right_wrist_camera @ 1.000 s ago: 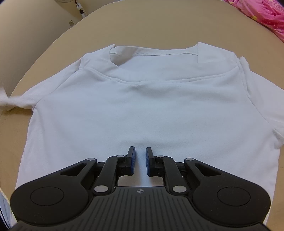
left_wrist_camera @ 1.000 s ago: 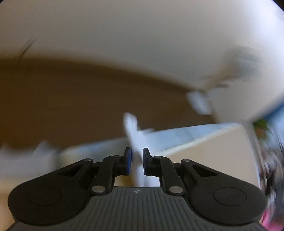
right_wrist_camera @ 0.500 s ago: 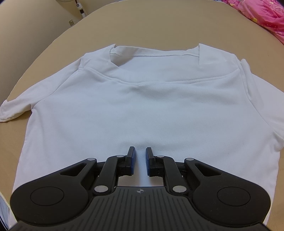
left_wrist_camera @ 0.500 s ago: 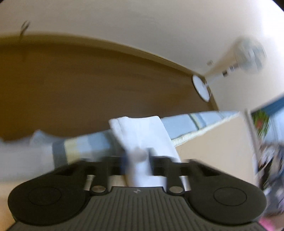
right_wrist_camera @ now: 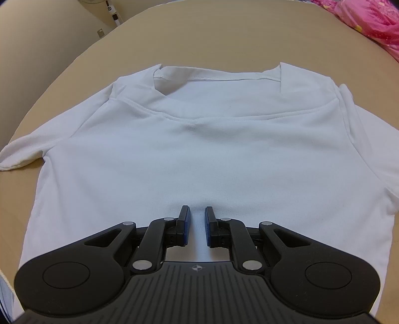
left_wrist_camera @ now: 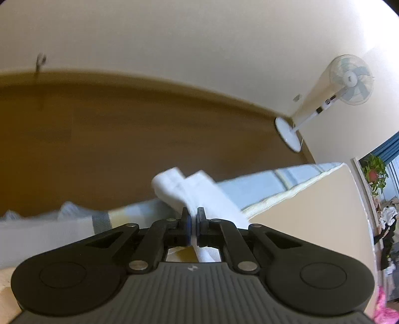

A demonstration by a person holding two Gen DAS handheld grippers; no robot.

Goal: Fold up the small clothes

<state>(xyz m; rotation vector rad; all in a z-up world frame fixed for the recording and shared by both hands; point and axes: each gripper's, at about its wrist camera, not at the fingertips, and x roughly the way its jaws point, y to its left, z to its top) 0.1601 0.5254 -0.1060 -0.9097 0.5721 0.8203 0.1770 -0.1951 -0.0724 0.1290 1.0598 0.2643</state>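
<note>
A small white T-shirt (right_wrist_camera: 199, 154) lies flat on the beige table (right_wrist_camera: 199, 37), neckline at the far side. Its left sleeve (right_wrist_camera: 17, 154) reaches the table's left edge. My right gripper (right_wrist_camera: 197, 219) hovers low over the shirt's lower middle, jaws a little apart with nothing between them. My left gripper (left_wrist_camera: 193, 216) is shut on a fold of white shirt fabric (left_wrist_camera: 197, 192) at the table's left edge, pointing outward over the floor.
A pink patterned cloth (right_wrist_camera: 369, 22) lies at the table's far right corner. In the left wrist view, brown floor (left_wrist_camera: 124, 139), a white standing fan (left_wrist_camera: 324, 99) by the wall, and a blue-and-cream striped cover (left_wrist_camera: 274, 182) below the table edge (left_wrist_camera: 311, 199).
My left gripper has closed tighter on the white fabric and its view has steadied and tilted. In the right view the left sleeve has settled flatter on the table. The right gripper has not moved.
</note>
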